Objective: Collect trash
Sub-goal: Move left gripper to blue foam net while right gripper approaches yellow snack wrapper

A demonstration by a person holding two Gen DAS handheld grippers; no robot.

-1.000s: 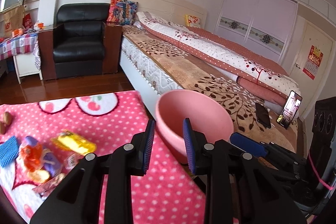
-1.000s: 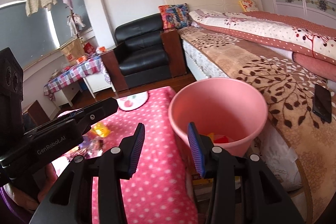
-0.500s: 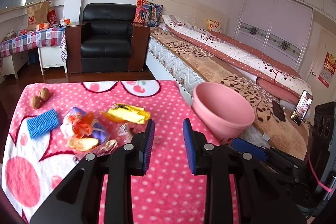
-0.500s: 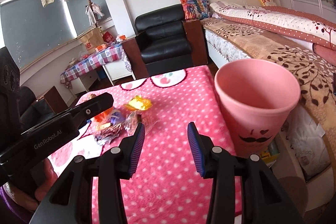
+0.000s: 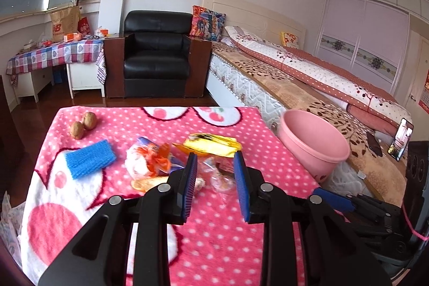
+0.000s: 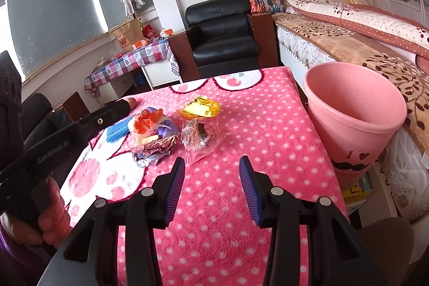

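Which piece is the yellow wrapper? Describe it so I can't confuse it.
Start at the pink polka-dot blanket covering the table, then find the litter pile in its middle. The crinkled yellow foil wrapper lies on the pile's far edge, nearest the pink plastic bin; it is the only shiny yellow piece.

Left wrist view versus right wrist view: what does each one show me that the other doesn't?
Only the left wrist view shows the two walnuts whole and the phone propped on the bed. Only the right wrist view shows the moustache print on the pink bin and the hand holding the left tool. Both show the wrapper pile, blue sponge and black armchair.
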